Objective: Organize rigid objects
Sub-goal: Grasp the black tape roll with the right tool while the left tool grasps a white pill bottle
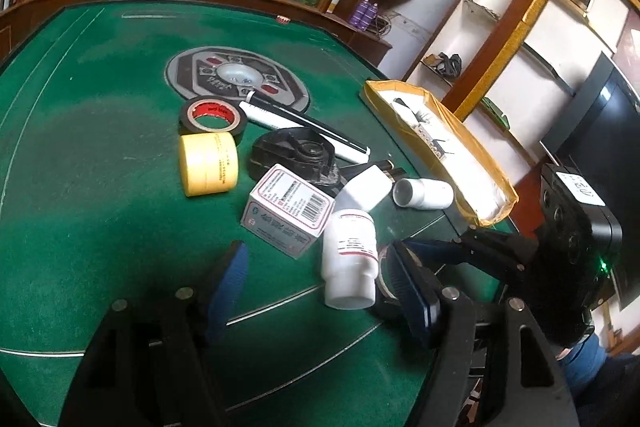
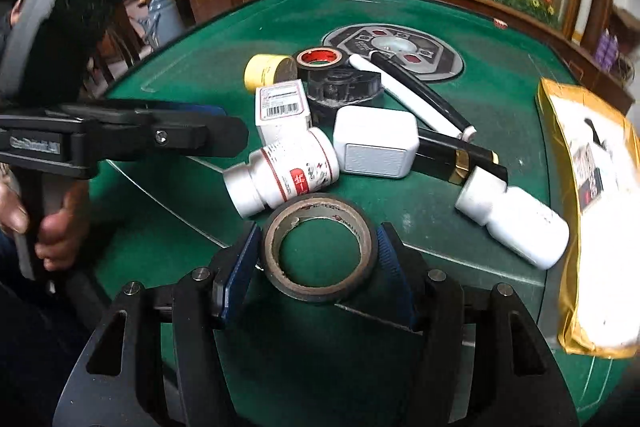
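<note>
The rigid objects sit in a loose heap on the green desk, ahead of both grippers, and by the look of it the sorting has barely begun. The right gripper has its jaws set apart on either side of a black tape roll lying flat; the blue pads stand just beside its rim, the left one perhaps touching, but I cannot say they press on it, so I judge it not yet gripped. Just beyond that roll lies a white pill bottle on its side, with a white charger block and a small printed carton behind it. Farther off are a yellow tape roll, a red-cored tape roll, a black tape dispenser and a white marker. To the right of the gripper lies a second white bottle, and beyond that the gold-lined box, which holds only what looks like a printed card.

The left gripper hangs with its jaws apart and nothing between them, the pill bottle just ahead by its right finger.

If the box is where things belong, nearly everything is left to do: tapes, bottles, carton, charger, marker and dispenser all remain on the desk
</note>
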Demonstrator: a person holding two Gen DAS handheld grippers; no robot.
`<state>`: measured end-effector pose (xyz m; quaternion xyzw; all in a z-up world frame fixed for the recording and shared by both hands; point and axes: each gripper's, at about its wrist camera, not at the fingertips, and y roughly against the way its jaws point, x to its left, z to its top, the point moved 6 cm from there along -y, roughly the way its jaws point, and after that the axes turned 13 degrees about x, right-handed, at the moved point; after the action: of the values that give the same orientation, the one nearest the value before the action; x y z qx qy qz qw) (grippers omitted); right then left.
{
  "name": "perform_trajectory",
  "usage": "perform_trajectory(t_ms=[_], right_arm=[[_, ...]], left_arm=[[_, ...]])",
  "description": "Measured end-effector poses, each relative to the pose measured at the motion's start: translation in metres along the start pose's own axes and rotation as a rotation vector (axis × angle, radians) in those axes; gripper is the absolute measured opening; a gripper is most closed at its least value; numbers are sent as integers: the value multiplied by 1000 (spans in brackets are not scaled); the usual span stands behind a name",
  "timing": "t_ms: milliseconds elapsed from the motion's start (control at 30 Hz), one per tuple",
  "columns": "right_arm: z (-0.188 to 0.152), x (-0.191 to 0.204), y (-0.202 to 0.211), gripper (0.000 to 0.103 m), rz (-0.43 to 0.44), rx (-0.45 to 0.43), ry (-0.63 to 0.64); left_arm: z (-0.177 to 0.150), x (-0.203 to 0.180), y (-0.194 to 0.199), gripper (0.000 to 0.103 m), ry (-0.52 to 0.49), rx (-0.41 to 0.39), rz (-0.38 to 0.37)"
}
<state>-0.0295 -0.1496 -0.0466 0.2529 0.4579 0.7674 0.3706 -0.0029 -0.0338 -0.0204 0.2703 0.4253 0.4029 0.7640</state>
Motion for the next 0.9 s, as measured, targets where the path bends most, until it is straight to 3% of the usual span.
perform_trajectory(t_ms=[200,367,433,633,900], right_arm=[[-11,-29,16,59,0,-74,-130],[-25,-57,22,59,53,-123,-252],[-28,-60,24,59,77,-137,-265],[-31,-57,27,59,115,-166,-265],[-34,-62,28,59,166,-190,-304]], left_arm=[[-3,-20,2,71,-101,-3,-7],[-7,-42,-5,65,-191,32,44],[-6,-48,-10,62,-197,54,49],[-1,-49,-43,37,-194,159,130],[9,-48,-58,41,-139,220,115]])
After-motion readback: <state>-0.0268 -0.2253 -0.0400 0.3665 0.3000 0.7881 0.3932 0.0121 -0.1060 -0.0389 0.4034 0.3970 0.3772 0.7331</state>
